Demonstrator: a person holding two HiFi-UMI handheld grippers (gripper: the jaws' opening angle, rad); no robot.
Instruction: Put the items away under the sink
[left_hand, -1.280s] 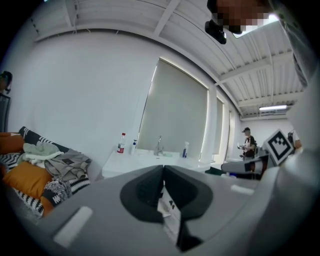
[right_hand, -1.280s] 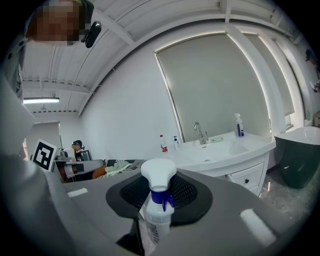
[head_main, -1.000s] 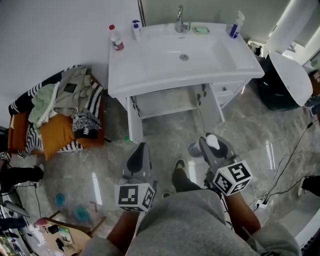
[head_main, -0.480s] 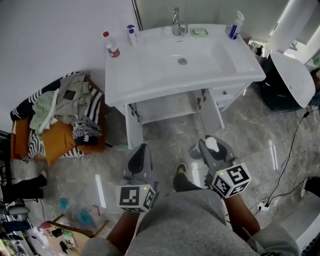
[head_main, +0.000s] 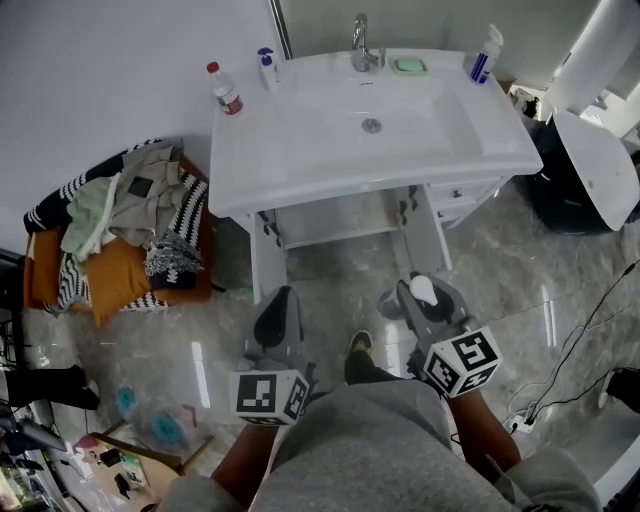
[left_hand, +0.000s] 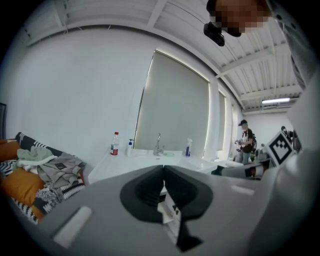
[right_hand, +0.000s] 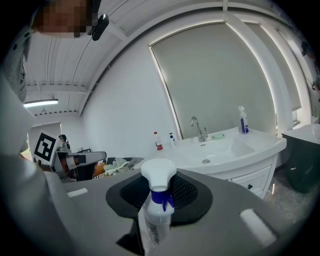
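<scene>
My left tongs (left_hand: 163, 172) are closed with nothing between them. My right tongs (right_hand: 160, 197) grip a white spray bottle (right_hand: 155, 220) with a blue collar, nozzle end up, over the floor in front of the sink (head_main: 300, 160). The cupboard (head_main: 335, 215) beneath the sink stands open, both doors swung out. On the sink's rim stand a red-capped bottle (head_main: 224, 90), a pump bottle (head_main: 267, 66) and a blue spray bottle (head_main: 485, 58).

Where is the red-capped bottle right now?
In the head view, the red-capped bottle stands at the back left corner of the sink top, just left of the small pump bottle.
</scene>
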